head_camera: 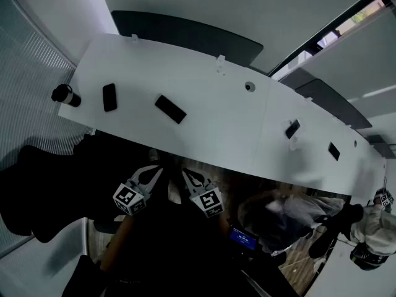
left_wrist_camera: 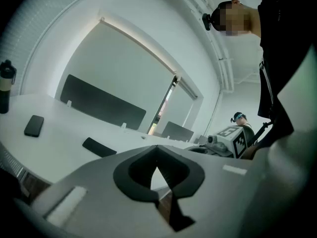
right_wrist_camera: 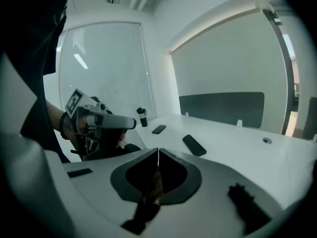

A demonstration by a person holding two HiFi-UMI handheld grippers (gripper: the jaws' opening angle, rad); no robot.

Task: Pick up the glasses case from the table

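The table (head_camera: 216,104) had a smooth, matt white top. The glasses case (head_camera: 170,109) towards its near edge was matt black; its material could not be told. The screen (head_camera: 185,33) along the far edge looked dull dark grey. The left gripper (left_wrist_camera: 157,152) and the right gripper (right_wrist_camera: 158,155) had matt grey plastic jaws lined with dull black pads. The floor (head_camera: 297,268) looked like brown wood.

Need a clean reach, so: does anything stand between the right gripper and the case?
Nothing visible does. Only bare table lies between the case and the right gripper, which is shut, off the near edge.
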